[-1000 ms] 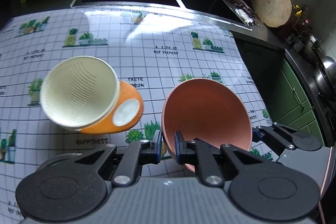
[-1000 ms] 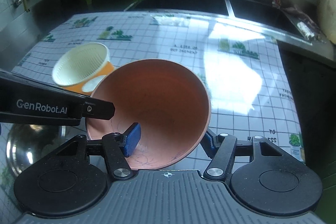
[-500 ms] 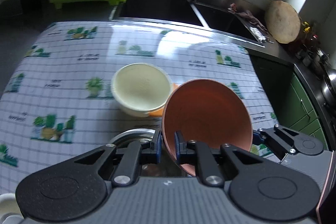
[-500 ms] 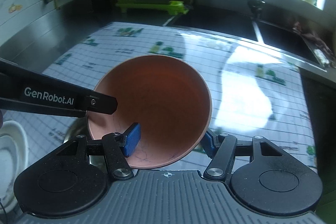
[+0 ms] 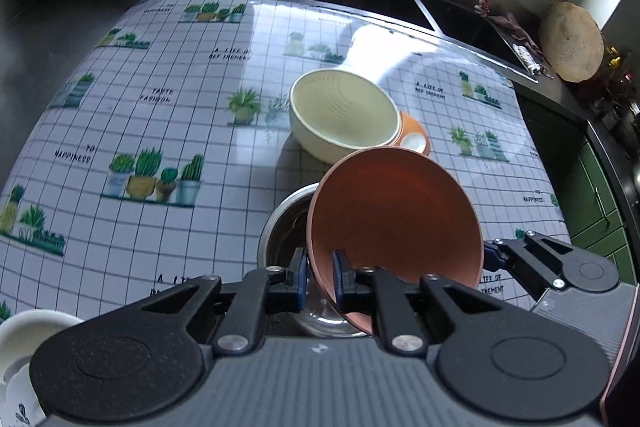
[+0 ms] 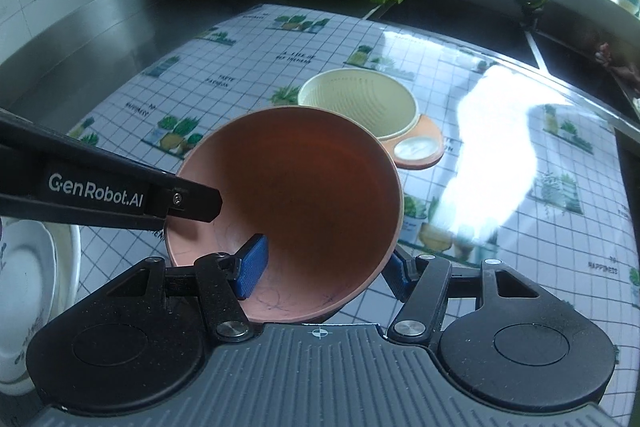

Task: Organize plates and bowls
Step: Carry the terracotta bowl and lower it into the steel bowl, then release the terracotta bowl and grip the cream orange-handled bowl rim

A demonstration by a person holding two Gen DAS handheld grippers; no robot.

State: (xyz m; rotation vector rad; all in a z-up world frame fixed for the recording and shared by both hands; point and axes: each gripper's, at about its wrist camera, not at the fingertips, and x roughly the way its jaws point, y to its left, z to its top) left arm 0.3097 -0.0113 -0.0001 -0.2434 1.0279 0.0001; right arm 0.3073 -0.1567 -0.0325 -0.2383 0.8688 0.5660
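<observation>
Above the patterned tablecloth [image 5: 168, 131], both grippers are holding the terracotta bowl [image 5: 394, 227] tilted over a steel bowl [image 5: 282, 227]. The left gripper [image 5: 320, 279] is pinching its rim nearly closed; the right gripper [image 6: 326, 269] is clamping its wall, part-open.

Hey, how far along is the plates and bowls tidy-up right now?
Done: hard to say; white dishes sit together at the near left edge. In hand: the terracotta bowl is gripped on its rim by both the left gripper and the right gripper, above a steel bowl. Left: the cream bowl resting on an orange dish is still out on the tablecloth.
</observation>
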